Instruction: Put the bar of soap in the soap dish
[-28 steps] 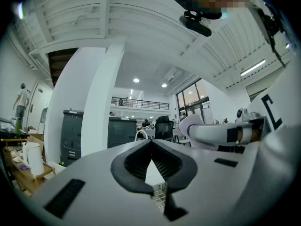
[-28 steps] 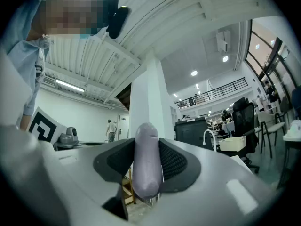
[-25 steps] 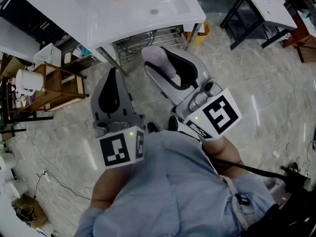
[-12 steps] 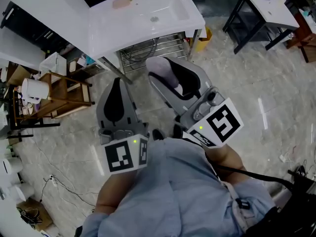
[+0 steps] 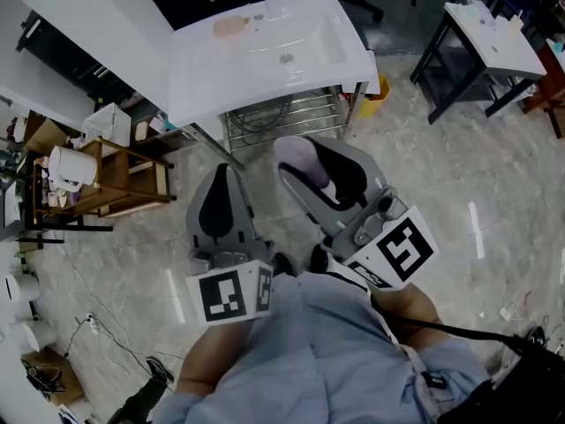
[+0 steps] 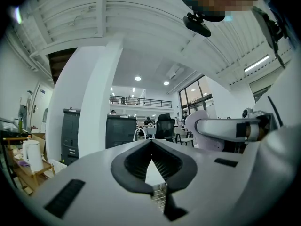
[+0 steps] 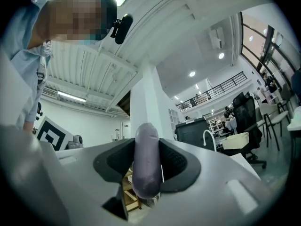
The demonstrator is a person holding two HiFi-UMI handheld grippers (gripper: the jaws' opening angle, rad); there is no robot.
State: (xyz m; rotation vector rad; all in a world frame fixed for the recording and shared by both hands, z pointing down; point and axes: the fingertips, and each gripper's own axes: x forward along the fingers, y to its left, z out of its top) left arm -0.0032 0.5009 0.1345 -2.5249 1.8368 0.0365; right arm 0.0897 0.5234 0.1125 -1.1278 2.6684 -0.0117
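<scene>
A pale lilac bar of soap [image 5: 301, 156] [image 7: 146, 161] stands on edge between the pads of my right gripper [image 5: 314, 162] [image 7: 147, 147], which is shut on it. That gripper is over the floor, just in front of the white sink [image 5: 212, 78]. A pinkish soap dish [image 5: 231, 26] sits at the sink's back left, beside the tap [image 5: 272, 5]. My left gripper [image 5: 222, 171] [image 6: 151, 143] hangs to the left of the right one, its jaws shut with nothing between them.
A metal rack [image 5: 282, 117] stands under the sink, with a yellow bin [image 5: 380, 87] at its right. At the left is a wooden shelf [image 5: 110, 184] bearing a white kettle [image 5: 71, 168]. A black-legged table [image 5: 490, 38] stands at the right. Cables lie on the marble floor.
The view has tilted up, so more of the sink and the soap dish shows. Both grippers sit lower in the picture and a little further right. The soap stays held.
</scene>
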